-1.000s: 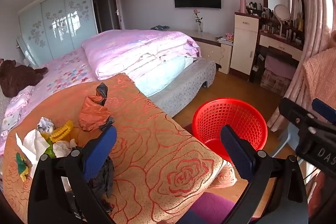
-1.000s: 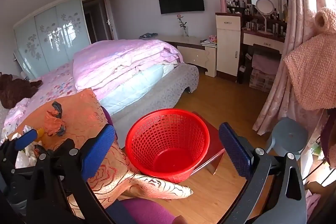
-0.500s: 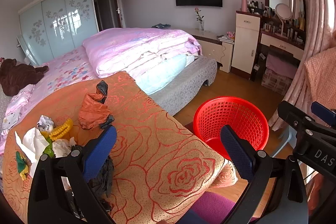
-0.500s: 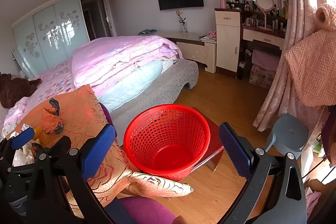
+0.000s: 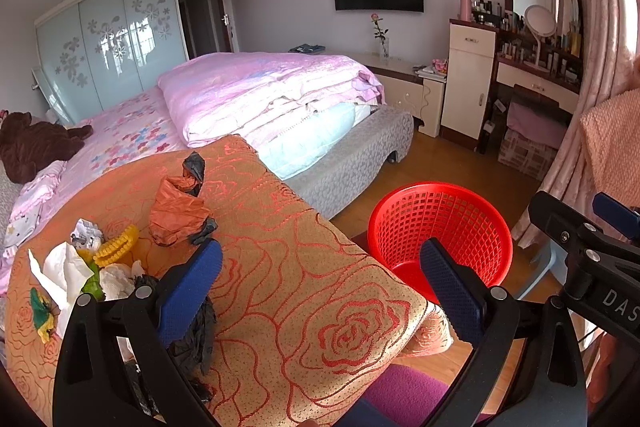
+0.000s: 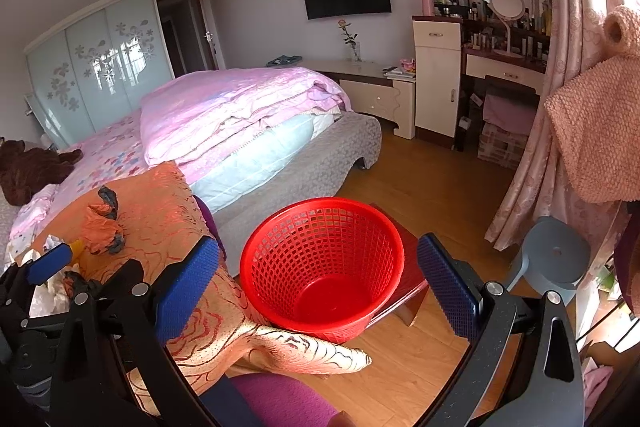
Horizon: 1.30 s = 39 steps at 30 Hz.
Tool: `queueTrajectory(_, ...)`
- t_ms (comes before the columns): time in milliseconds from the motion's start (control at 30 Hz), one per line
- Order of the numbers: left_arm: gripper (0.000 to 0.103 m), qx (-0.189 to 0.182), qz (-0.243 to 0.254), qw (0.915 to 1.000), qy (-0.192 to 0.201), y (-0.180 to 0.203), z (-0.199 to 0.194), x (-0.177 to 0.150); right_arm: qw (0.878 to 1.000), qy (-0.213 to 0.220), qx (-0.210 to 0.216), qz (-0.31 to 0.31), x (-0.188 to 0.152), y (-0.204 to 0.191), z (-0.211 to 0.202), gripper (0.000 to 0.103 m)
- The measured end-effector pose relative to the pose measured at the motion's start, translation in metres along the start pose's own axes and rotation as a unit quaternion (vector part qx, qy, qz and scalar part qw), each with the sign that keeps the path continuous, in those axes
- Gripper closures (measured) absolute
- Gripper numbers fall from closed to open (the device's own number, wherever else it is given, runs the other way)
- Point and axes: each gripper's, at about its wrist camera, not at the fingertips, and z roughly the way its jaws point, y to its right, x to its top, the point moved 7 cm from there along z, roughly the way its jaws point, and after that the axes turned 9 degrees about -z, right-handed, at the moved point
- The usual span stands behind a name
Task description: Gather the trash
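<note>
Trash lies on an orange rose-patterned cloth (image 5: 304, 291): a crumpled orange bag (image 5: 178, 211), a yellow ridged piece (image 5: 116, 247), white tissues (image 5: 66, 269), a green scrap (image 5: 40, 315) and a black bag (image 5: 196, 339) under my left finger. An empty red mesh basket (image 6: 324, 267) stands on a low red stool on the floor, right of the cloth; it also shows as the basket (image 5: 440, 227). My left gripper (image 5: 320, 291) hovers open over the cloth's right part. My right gripper (image 6: 318, 291) is open above the basket, holding nothing.
A bed (image 6: 240, 123) with pink folded quilts lies behind the cloth. A grey plastic stool (image 6: 556, 255) and pink curtain (image 6: 532, 163) stand right of the basket. A dresser (image 6: 500, 67) lines the far wall. Wooden floor (image 6: 436, 187) is open between bed and dresser.
Both grippers stay open; the views have shifted only slightly, with the right view drifting a little so the basket sits more centred between its fingers.
</note>
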Motion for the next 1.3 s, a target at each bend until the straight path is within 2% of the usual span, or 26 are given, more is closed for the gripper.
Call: queueTrajectory(1300,0.008,0.004,-0.001,1.0000,-0.001,-0.0083,0.0031,-0.0048,1.000,-0.003,0.004,-0.001,-0.0025,-0.0044,-0.0007,0.007)
